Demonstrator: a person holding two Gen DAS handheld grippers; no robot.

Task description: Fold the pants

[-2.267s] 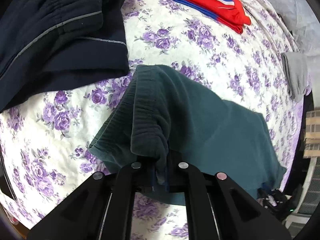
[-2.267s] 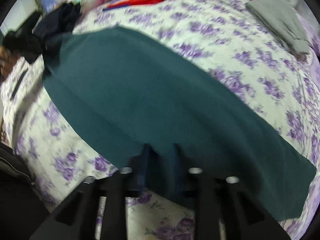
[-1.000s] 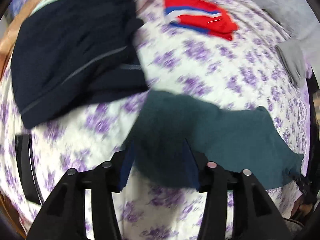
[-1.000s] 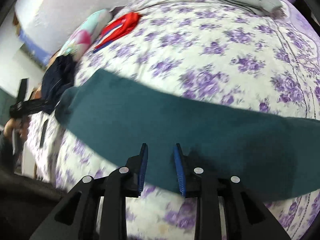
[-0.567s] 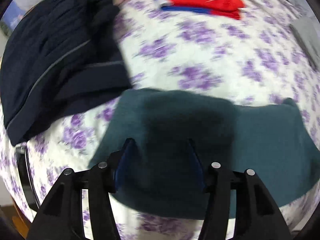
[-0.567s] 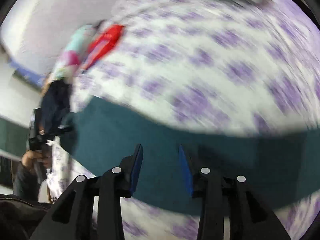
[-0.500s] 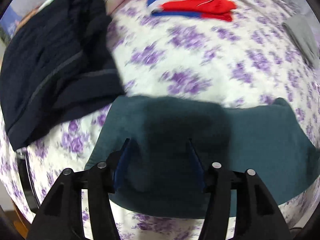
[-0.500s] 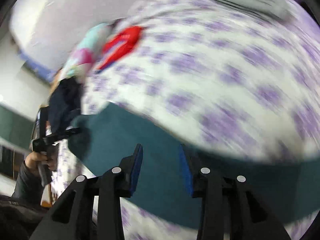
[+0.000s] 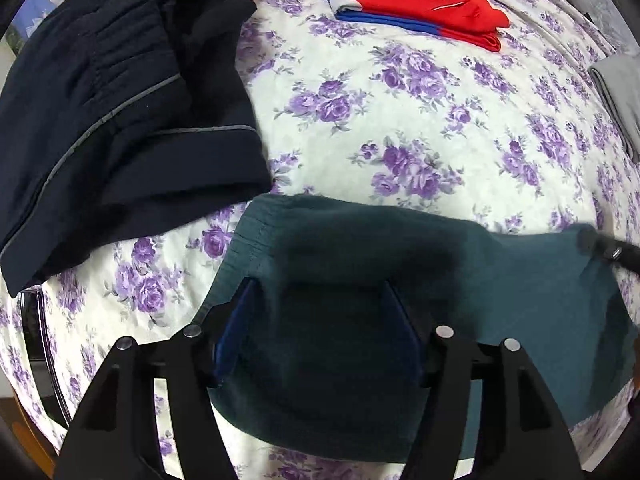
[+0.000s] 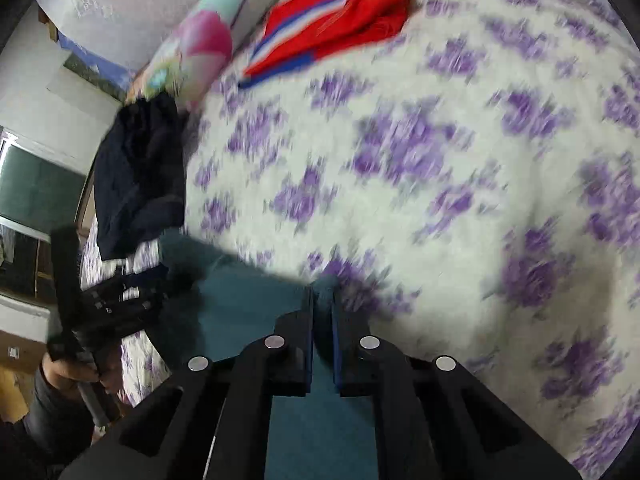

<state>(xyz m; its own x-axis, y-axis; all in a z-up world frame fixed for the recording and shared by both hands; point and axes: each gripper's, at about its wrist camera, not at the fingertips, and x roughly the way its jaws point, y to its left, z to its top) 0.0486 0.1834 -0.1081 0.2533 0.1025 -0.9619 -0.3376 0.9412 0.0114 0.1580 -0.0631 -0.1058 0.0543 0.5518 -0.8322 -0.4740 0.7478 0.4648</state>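
Now right gripper (image 10: 322, 300) pinches teal pants (image 10: 248, 304); left gripper (image 9: 318, 300) splayed above.

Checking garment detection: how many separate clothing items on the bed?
4. Teal pants nearest, right gripper pinching their edge; navy garment far left; red striped garment at top; grey garment at right edge. More may lie off-frame.
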